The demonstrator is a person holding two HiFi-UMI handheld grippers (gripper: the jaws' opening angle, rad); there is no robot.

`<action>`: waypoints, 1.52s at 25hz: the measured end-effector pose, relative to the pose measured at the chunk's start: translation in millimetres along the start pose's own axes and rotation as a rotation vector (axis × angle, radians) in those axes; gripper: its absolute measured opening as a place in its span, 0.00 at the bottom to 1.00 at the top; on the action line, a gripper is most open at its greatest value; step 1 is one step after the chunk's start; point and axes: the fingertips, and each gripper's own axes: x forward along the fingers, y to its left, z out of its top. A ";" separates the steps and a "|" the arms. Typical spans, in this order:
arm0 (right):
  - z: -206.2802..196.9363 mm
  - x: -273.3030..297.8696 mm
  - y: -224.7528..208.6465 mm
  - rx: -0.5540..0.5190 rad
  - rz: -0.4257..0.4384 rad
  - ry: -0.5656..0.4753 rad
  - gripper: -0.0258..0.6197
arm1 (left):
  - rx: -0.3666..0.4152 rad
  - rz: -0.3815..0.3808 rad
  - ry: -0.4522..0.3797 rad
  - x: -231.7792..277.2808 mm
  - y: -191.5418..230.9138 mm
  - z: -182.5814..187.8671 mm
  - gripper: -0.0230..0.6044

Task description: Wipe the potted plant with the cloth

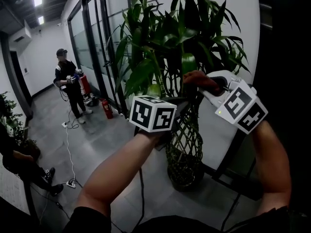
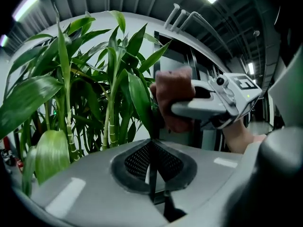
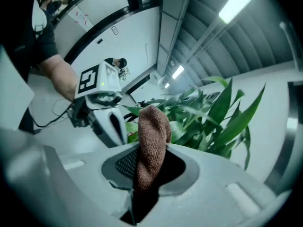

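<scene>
The right gripper (image 3: 147, 150) clamps a nubby brown cloth (image 3: 152, 129) (bunched into a rounded hump) at the potted plant's (image 1: 167, 38) five o'clock; the left gripper (image 2: 152, 144), closed, pinches a glossy blade-shaped leaf (image 2: 140, 98) at seven.

Person in cap (image 1: 67, 79) standing by glass wall (image 1: 92, 42); red fire extinguisher (image 1: 107, 109) on floor (image 1: 102, 144); white cable (image 1: 68, 147).

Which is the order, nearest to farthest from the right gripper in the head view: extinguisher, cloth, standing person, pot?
1. cloth, held in the right gripper.
2. pot, straight below.
3. extinguisher, lower left.
4. standing person, far left, beyond the extinguisher.
</scene>
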 end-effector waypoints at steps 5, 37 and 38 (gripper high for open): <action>31.2 14.8 -60.3 -0.169 -0.248 0.008 0.15 | -0.002 0.020 -0.005 -2.4 3.5 -0.7 0.06; -17.9 40.3 71.3 -0.136 0.254 0.111 0.15 | -0.029 0.068 0.000 -18.9 17.3 -10.4 0.06; -16.9 38.5 70.5 -0.142 0.247 0.108 0.15 | -0.029 0.069 0.000 -19.7 17.5 -11.0 0.06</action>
